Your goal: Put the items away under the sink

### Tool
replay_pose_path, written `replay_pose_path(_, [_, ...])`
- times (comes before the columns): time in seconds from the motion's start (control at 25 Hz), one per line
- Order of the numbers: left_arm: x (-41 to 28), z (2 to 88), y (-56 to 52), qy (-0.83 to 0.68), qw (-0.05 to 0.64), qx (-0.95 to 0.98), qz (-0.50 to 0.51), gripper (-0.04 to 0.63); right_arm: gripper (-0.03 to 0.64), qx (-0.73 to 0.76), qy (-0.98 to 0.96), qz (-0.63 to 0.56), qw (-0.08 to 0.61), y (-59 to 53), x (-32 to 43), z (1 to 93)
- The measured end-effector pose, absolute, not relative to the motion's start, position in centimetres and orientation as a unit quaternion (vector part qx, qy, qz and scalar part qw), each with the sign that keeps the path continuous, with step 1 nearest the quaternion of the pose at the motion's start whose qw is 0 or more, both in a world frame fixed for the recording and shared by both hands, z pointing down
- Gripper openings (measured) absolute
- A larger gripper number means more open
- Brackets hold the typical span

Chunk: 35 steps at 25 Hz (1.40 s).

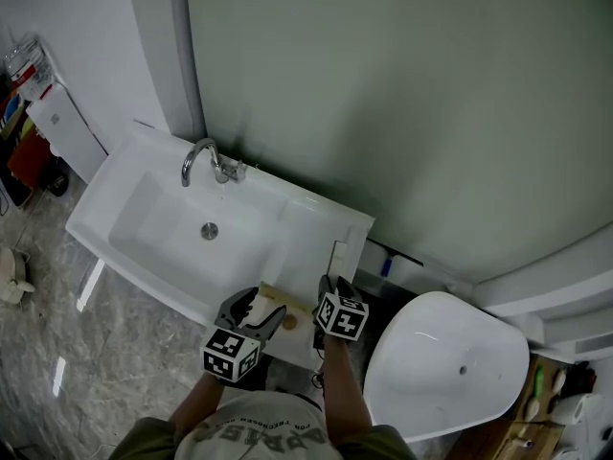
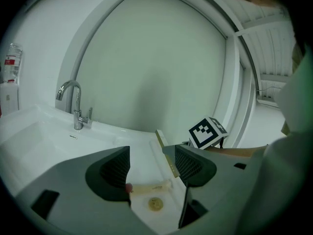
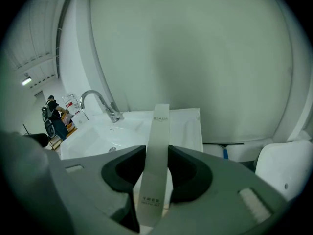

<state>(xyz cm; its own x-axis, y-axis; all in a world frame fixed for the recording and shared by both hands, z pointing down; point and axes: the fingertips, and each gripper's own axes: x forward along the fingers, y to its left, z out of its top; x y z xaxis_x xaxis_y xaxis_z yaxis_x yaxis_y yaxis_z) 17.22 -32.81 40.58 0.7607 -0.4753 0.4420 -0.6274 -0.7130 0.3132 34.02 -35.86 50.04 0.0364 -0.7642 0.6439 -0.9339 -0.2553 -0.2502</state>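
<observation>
Right gripper (image 3: 156, 156) clamps slim box (image 3: 159, 129); left gripper (image 2: 152, 166) agape over counter (image 2: 131, 140) edge.

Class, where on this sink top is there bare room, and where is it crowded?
Free: the ledge between basin and right edge; the basin around the drain. Crowded: front right corner, holding left gripper, right gripper, white box, small stick.

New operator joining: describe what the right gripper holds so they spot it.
From the chrome tap on the white sink, go right along the counter: the right gripper is shut on a long, slim white box. The cream tube and yellow disc nearby are far smaller and lie flat.
</observation>
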Motion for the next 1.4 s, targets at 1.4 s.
replay_pose_path(1.4, [-1.5, 40.9, -0.1, -0.519, 0.239, 0.810, 0.129, 0.282, 0.144, 0.534, -0.783, 0.269, 0.170, -9.8, 13.7, 46.7])
